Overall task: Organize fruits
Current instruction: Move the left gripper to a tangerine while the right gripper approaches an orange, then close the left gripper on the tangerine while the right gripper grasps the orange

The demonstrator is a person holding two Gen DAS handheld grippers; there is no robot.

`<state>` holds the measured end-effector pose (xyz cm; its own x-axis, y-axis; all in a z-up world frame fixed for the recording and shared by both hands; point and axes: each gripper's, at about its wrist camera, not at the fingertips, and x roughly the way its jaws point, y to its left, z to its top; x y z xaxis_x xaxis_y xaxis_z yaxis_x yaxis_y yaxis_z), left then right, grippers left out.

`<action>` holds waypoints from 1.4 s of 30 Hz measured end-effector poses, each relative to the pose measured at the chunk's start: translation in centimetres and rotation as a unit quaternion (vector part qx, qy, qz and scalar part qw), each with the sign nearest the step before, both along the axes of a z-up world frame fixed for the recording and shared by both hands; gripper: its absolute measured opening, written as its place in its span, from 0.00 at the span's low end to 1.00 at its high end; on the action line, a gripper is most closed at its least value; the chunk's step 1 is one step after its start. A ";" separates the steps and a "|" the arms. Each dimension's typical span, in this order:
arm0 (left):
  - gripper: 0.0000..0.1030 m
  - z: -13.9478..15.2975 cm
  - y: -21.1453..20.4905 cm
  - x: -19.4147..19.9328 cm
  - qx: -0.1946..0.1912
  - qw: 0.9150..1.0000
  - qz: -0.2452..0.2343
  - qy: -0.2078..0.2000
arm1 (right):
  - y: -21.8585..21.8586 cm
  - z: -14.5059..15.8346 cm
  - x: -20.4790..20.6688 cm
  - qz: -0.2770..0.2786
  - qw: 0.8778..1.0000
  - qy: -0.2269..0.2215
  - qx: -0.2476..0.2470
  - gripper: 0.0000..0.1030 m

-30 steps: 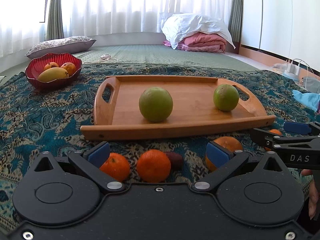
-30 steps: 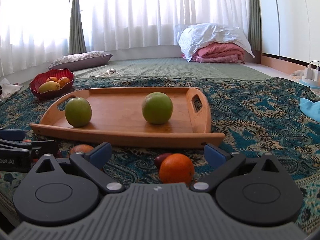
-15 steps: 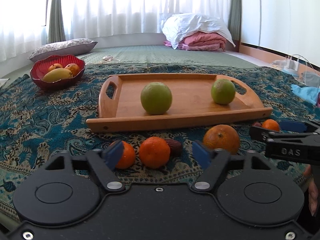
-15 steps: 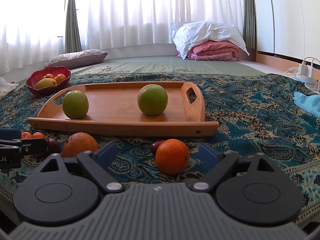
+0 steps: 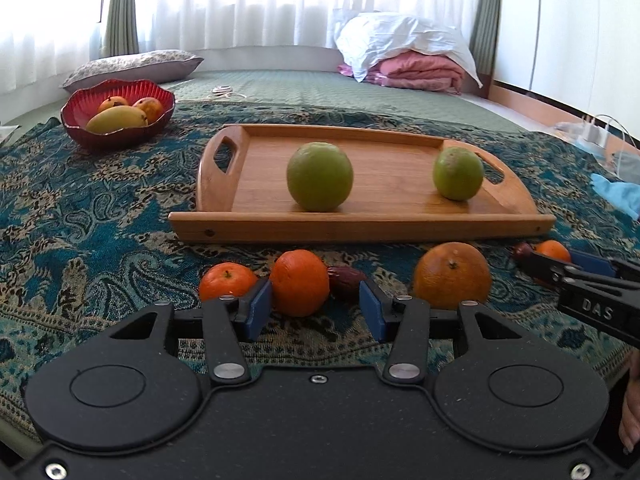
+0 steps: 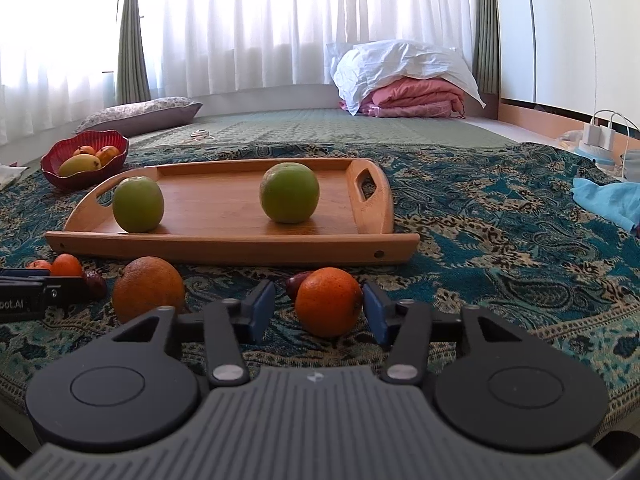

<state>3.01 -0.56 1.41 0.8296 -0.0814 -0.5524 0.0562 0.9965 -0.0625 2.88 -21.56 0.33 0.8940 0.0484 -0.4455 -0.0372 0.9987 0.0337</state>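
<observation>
The left gripper (image 5: 316, 310) has its jaws open around a medium orange (image 5: 299, 282) that lies on the patterned cloth (image 5: 100, 216), just near the front edge of the wooden tray (image 5: 360, 227). The left blue pad seems to touch the fruit; the right pad is apart from it, so nothing is gripped yet. The right gripper (image 6: 319, 311) is open in the same way around another orange (image 6: 329, 301), with its right pad very close to the skin.

I think the loose fruits are meant to go on the tray, where two green fruits, one at the left (image 6: 138, 204) and one at the right (image 6: 289, 192), already stand, well apart from each other.

A small mandarin (image 5: 227, 286) lies just left of the left pad and a dark date (image 5: 346, 282) just right of the held orange, so closing could push them. A big orange (image 5: 452, 274) lies between the two grippers. The tray's front rim must be cleared when lifting. Far left, a red bowl (image 5: 82, 130) holds mangoes (image 5: 117, 119).
</observation>
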 end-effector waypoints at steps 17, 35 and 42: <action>0.44 -0.9 0.1 1.2 0.009 1.000 0.003 0.007 | 0.1 -0.9 -0.1 -0.002 1.000 0.015 -0.004 0.48; 0.44 -0.4 0.5 2.8 0.002 1.000 0.006 -0.009 | 0.0 -1.0 0.3 -0.009 1.000 0.011 -0.007 0.39; 0.30 -0.2 0.6 2.9 0.002 1.000 0.017 -0.021 | -0.1 -0.1 -0.2 -0.024 0.999 -0.023 0.008 0.37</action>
<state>5.94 -0.01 1.18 0.8546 -0.0498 -0.5170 0.0245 0.9981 -0.0558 2.70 -21.68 0.25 0.9153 0.0112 -0.4025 0.0094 0.9987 0.0492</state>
